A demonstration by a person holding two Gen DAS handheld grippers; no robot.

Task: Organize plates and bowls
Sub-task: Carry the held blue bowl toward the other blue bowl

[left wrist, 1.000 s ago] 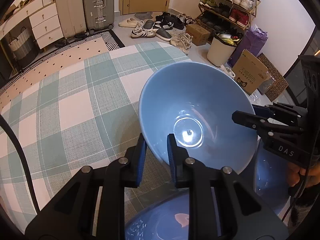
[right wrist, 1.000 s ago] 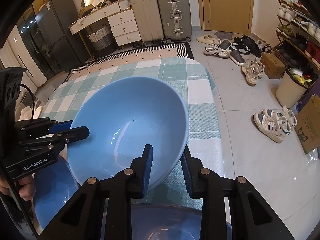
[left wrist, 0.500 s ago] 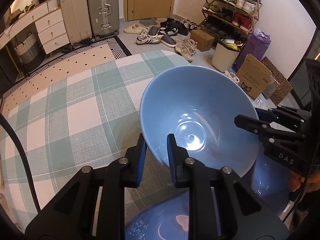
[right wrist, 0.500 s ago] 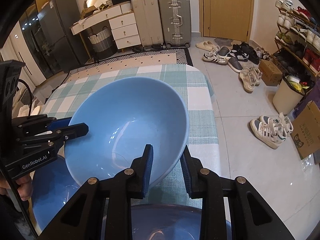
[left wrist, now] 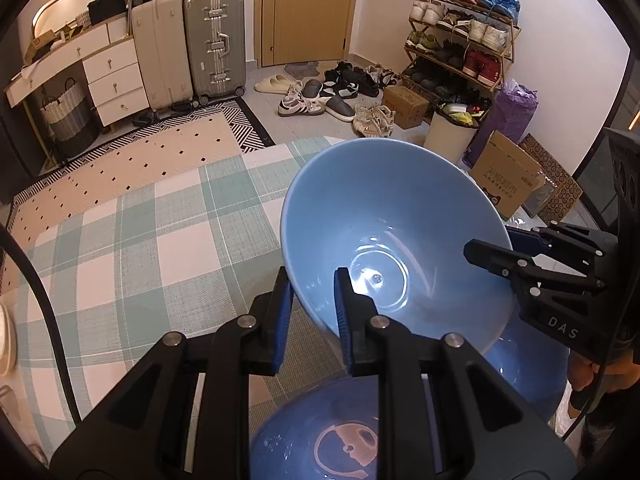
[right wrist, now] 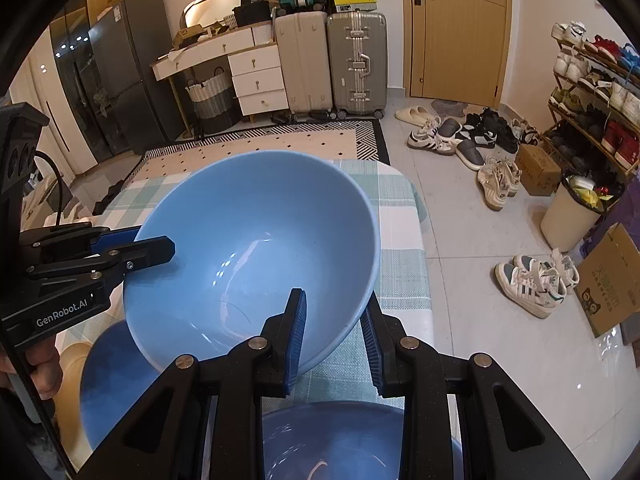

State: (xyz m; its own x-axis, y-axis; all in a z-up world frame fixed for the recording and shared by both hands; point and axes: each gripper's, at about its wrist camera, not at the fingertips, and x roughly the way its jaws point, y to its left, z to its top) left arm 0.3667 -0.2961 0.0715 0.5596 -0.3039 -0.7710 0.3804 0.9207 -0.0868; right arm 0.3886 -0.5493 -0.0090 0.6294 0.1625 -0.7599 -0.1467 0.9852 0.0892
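Light blue bowl (left wrist: 396,240) tilted, raised above table; darker blue bowls (left wrist: 340,436) beneath.

— What's ahead of me? A wooden door (left wrist: 310,12) in a cream wall, two suitcases (left wrist: 188,46) upright beside it, then white drawers (left wrist: 116,80) and a woven basket (left wrist: 66,116).

— Floor?

— Pale tile, a patterned rug (left wrist: 160,152), loose shoes (left wrist: 332,94). Shoe rack (left wrist: 460,32) along the right wall, bin (left wrist: 450,136) and cardboard box (left wrist: 506,174) below. Dark fridge (right wrist: 116,76) at far left.
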